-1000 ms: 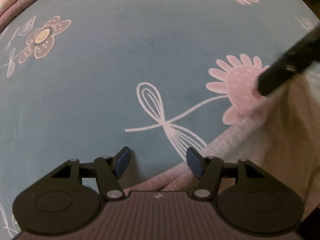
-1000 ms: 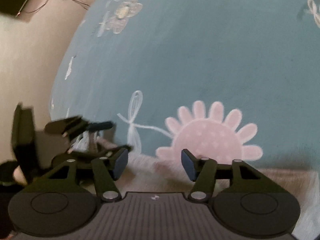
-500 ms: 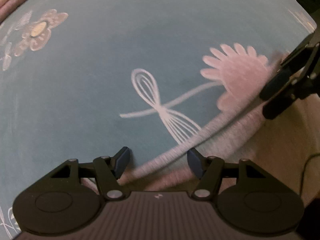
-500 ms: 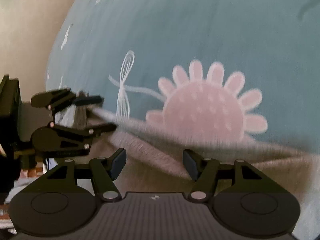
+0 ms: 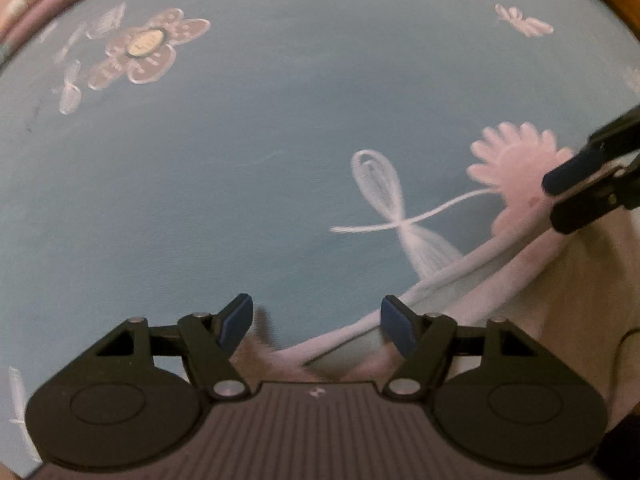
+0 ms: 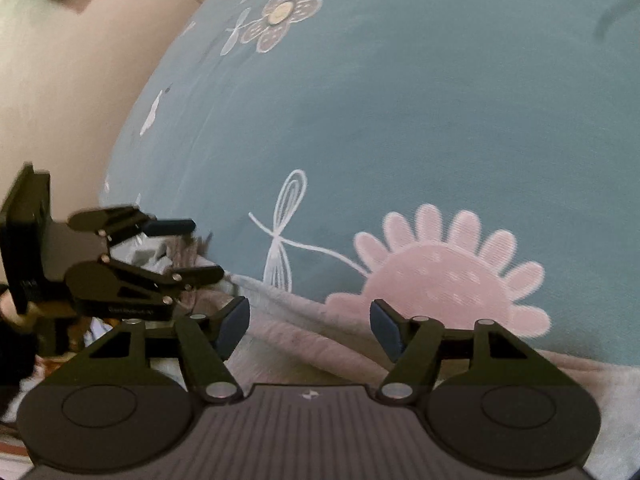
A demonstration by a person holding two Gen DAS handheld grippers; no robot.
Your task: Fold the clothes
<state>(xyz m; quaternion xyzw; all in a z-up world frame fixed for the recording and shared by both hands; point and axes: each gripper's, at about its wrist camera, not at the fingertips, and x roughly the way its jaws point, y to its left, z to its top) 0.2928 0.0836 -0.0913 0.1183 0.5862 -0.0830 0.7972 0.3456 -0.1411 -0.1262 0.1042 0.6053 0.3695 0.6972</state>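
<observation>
Garment edge (image 5: 472, 268) between both opening tools (nothing gripped) on blue sheet (image 5: 240, 160)

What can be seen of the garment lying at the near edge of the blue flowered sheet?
The garment is a soft, pale pinkish-grey knit with a ribbed-looking hem or edge band running diagonally in the left wrist view. It lies spread on the blue sheet, covering the lower part of the large pink flower print. Only its near portion shows, blurred, so its type is unclear. Both grippers hover over its edge with jaws opening; neither pinches the cloth.
</observation>
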